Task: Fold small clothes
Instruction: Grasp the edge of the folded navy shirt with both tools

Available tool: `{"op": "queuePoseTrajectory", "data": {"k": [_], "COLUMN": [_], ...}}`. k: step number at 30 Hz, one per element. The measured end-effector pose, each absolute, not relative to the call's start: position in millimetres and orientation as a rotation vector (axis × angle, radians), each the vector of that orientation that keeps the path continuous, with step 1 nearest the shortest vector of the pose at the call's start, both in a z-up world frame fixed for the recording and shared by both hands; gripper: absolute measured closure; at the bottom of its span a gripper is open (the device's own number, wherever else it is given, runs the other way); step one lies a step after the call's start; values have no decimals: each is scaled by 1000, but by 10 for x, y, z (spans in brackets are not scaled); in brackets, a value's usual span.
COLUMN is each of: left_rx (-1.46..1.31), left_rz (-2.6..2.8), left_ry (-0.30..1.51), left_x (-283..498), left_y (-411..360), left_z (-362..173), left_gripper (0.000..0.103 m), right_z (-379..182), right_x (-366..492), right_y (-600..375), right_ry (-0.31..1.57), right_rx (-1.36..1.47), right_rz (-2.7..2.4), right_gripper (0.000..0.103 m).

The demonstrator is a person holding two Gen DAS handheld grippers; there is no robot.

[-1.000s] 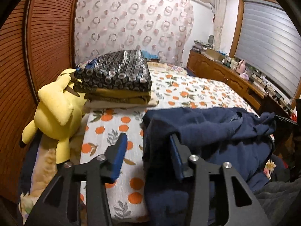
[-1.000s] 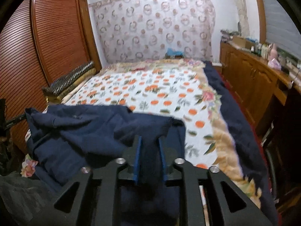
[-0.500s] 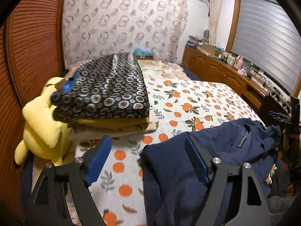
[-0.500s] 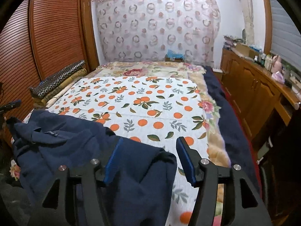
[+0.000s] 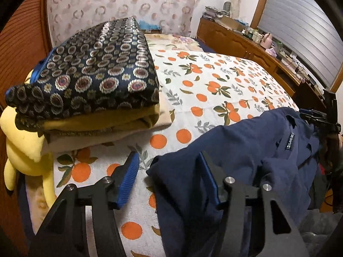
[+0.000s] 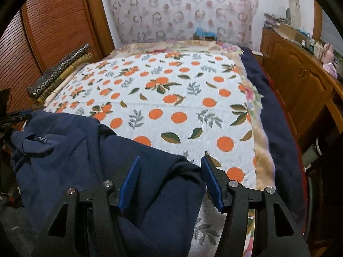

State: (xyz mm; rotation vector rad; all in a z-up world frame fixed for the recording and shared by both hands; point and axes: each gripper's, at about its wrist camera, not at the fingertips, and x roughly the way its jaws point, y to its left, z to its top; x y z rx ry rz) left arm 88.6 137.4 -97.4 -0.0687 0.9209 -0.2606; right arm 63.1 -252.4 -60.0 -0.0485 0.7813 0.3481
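A navy blue garment (image 5: 246,150) lies crumpled across the near edge of the bed, its small label facing up. My left gripper (image 5: 168,160) hangs over the garment's left corner. Its jaws are closing, with that corner between the blue pads (image 5: 128,177) but not pinched. In the right wrist view the same garment (image 6: 70,150) spreads to the left. My right gripper (image 6: 170,160) stands open over the garment's right corner; cloth lies between the pads (image 6: 211,184) without being pressed. Each gripper's tip shows at the edge of the other's view.
The bed cover (image 6: 171,98) is white with oranges and leaves. A stack of folded blankets (image 5: 96,75) and a yellow plush toy (image 5: 23,143) sit at the bed's left side by slatted wooden doors (image 6: 53,21). Wooden cabinets (image 6: 300,75) line the right.
The right jaws, shut on the navy cloth a second ago, have opened and released it. The left jaws widened, then narrowed. Both grippers moved forward and lower, and the garment settled onto the bed.
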Motion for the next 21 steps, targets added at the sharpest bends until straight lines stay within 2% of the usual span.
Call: {"op": "queuePoseTrajectory", "data": {"k": [4, 5, 6, 13, 21], "left_rx": [-73, -77, -80, -79, -123], "left_rz": [-270, -279, -289, -315, -327], "left_ry": [941, 950, 958, 974, 979], "left_x": [897, 906, 909, 913, 932], "left_y": [1369, 1367, 1361, 1324, 1392], "left_z": [-1030, -1046, -1057, -1092, -1097], "left_gripper": [46, 53, 56, 68, 70], "right_z": [-647, -654, -653, -677, -685], "right_x": [675, 684, 688, 740, 784], "right_y": [-2503, -2498, -2499, -2434, -2486], "right_ry": [797, 797, 799, 810, 816], "right_rx": [-49, -50, -49, -76, -77], "right_rz": [345, 343, 341, 339, 344], "right_gripper": [42, 42, 42, 42, 39]}}
